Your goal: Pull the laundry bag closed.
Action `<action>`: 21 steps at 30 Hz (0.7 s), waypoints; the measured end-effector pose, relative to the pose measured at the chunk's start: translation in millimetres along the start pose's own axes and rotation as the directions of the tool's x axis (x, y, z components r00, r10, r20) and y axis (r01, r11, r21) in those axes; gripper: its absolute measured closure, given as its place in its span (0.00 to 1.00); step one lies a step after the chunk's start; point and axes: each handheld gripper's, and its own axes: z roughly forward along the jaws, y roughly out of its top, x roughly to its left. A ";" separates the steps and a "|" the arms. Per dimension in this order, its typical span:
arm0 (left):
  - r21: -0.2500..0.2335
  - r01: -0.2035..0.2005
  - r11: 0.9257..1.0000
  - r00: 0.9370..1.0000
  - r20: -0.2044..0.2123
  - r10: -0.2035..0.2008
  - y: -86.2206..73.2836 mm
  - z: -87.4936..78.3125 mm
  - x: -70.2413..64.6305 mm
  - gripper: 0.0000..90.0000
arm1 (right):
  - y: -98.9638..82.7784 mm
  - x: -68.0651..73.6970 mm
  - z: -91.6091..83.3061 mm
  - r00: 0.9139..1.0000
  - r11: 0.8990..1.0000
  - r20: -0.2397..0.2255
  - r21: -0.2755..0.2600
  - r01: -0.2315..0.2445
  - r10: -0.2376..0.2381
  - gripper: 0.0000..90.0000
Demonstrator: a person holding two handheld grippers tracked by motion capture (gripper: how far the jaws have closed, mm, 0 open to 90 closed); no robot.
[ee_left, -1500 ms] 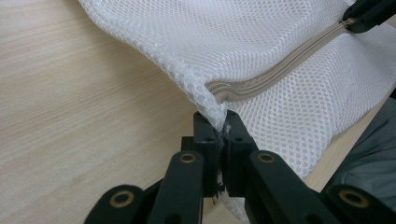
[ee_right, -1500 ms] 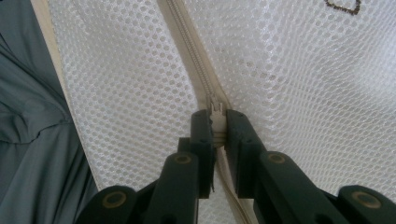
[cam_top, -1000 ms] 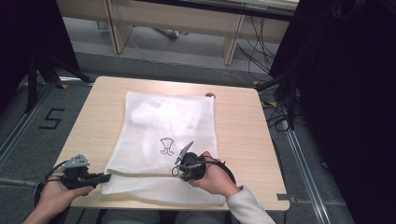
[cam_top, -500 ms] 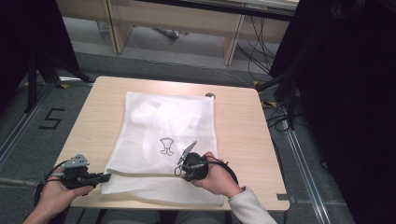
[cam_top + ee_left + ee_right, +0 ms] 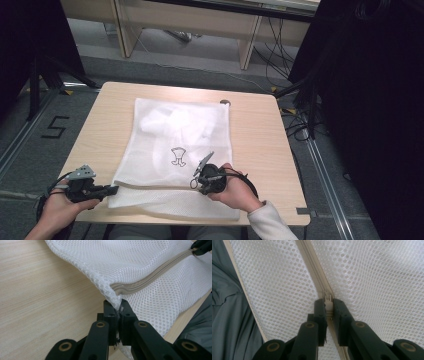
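Two grippers clamped: left gripper (image 5: 117, 311) fingers pinch mesh bag (image 5: 175, 145) corner; right gripper (image 5: 327, 305) fingers grip zipper pull (image 5: 327, 300).

Both tongs are matt black. The left tongs (image 5: 111, 189) carry a grey three-cornered plate on top, as do the right tongs (image 5: 196, 181), and a black cable loops from each. Brass-coloured rivets pin the linkage arms behind the flat, square-ended jaws. A pale sleeve (image 5: 270, 220) covers the right forearm.
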 end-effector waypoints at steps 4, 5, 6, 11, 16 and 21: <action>-0.006 0.001 1.000 1.000 -0.003 -0.001 -0.1 0.0 0.2 0.95 | -0.8 0.4 -0.1 1.000 1.000 0.005 0.009 -0.010 0.010 0.92; -0.004 -0.001 1.000 1.000 -0.004 0.001 -0.1 -0.3 0.6 0.95 | -1.2 -0.2 -0.3 1.000 1.000 0.008 0.015 -0.011 0.011 0.92; -0.004 0.000 1.000 1.000 -0.004 0.000 -0.1 -0.3 0.6 0.95 | -1.9 -1.1 0.0 1.000 1.000 0.003 0.013 -0.001 0.001 0.92; -0.004 0.002 1.000 1.000 -0.008 -0.002 -0.1 -0.4 0.5 0.95 | -5.9 -1.9 -1.1 1.000 1.000 0.010 0.017 -0.021 0.021 0.92; -0.020 0.001 1.000 1.000 -0.016 -0.001 -0.7 0.4 0.5 0.95 | -9.6 -3.7 -1.9 1.000 1.000 0.006 0.018 -0.021 0.021 0.92; -0.001 0.002 1.000 1.000 -0.013 -0.002 0.1 -1.0 1.1 0.95 | -11.6 -4.9 -3.4 1.000 1.000 0.011 0.011 -0.023 0.023 0.92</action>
